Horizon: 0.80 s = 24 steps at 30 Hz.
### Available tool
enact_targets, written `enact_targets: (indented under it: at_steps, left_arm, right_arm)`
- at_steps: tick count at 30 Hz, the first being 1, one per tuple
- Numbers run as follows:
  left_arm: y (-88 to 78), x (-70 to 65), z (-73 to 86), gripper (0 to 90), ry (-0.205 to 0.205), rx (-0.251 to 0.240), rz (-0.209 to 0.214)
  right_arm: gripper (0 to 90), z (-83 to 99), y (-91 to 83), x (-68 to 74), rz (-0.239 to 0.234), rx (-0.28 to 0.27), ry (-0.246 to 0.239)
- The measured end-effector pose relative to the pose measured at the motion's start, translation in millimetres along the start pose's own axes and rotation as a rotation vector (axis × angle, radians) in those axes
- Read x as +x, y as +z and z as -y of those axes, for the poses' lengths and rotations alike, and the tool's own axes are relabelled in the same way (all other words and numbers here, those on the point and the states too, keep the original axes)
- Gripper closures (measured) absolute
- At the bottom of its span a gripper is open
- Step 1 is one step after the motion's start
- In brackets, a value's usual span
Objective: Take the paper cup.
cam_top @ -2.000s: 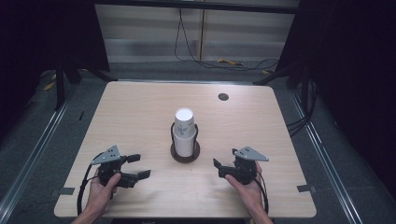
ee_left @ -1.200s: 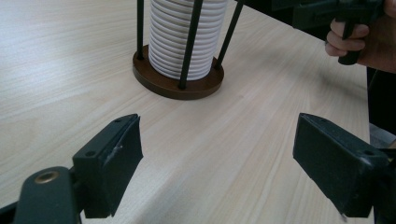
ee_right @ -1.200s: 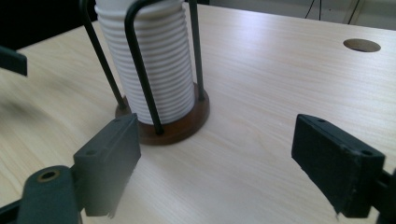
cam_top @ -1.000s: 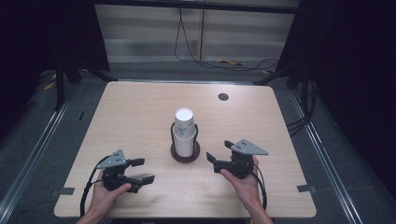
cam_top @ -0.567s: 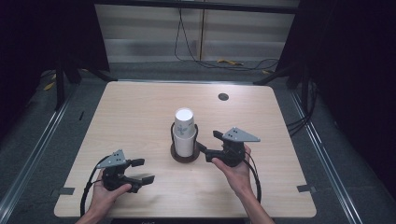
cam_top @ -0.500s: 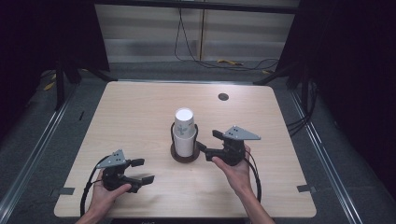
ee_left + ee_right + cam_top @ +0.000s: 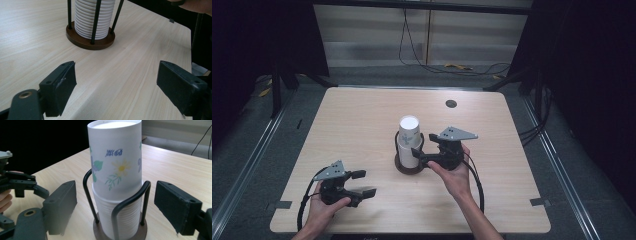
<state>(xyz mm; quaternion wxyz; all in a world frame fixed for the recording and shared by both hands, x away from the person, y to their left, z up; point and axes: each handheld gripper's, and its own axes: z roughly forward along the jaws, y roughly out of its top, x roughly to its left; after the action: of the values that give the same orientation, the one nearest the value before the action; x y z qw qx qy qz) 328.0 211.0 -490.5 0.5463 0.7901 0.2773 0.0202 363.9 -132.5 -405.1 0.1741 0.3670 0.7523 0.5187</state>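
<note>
While poised beside the white paper cup stack (image 7: 409,136) at frame centre, right gripper (image 7: 418,154) spread wide, nothing pinched.
Stack of upside-down cups, top one printed with flowers (image 7: 117,162), sits inside black wire holder on round brown wooden base (image 7: 407,167), mid light wooden table (image 7: 362,115). Right gripper just right of the holder, tips almost at the wires, touch unclear; jaws just opened further, in right gripper view flanking holder and stack with clear gaps both sides. Left gripper (image 7: 364,183) at lower left of frame, well apart from stack, jaws spread over bare tabletop, empty. Small dark round disc (image 7: 451,103) in upper right of table.
</note>
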Motion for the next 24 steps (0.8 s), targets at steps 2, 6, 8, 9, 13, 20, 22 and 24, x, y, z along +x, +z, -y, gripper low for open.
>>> enact_targets:
  at_steps: [2, 6, 8, 9, 13, 20, 22, 24]
  left_arm:
    - [-0.1, 0.3, 0.1, 15.8, 0.001, 0.0, 0.001]
    - [0.3, 1.8, 0.4, 15.8, 0.0, 0.006, 0.003]
    - [-0.4, 1.6, 0.3, 15.7, -0.004, -0.002, 0.007]
    - [-0.8, 1.5, 0.2, 15.7, -0.005, -0.003, 0.006]
    - [-0.7, 1.7, 0.7, 15.7, 0.001, 0.003, 0.007]
    - [-0.9, 3.3, 1.6, 15.7, -0.004, 0.003, -0.003]
    - [-1.2, 3.5, 1.6, 15.8, 0.006, 0.014, -0.005]
    - [-0.7, 2.8, 1.9, 15.9, 0.005, 0.022, -0.006]
  right_arm:
    - [17.8, -1.2, 1.8, -0.4, -0.002, 0.007, -0.004]
    - [17.1, -10.6, 7.7, -1.8, -0.029, 0.015, 0.002]
    - [17.1, -14.8, 8.6, -2.2, -0.03, 0.002, 0.001]
    - [17.3, -16.6, 9.6, -2.1, -0.032, 0.001, 0.004]
    - [20.5, -24.2, 16.4, -3.1, -0.034, 0.012, 0.013]
    - [21.3, -34.5, 25.7, -7.2, -0.043, 0.024, 0.003]
    - [22.3, -36.6, 29.1, -7.9, -0.044, 0.039, -0.006]
    - [22.5, -38.6, 32.1, -8.8, -0.043, 0.046, -0.01]
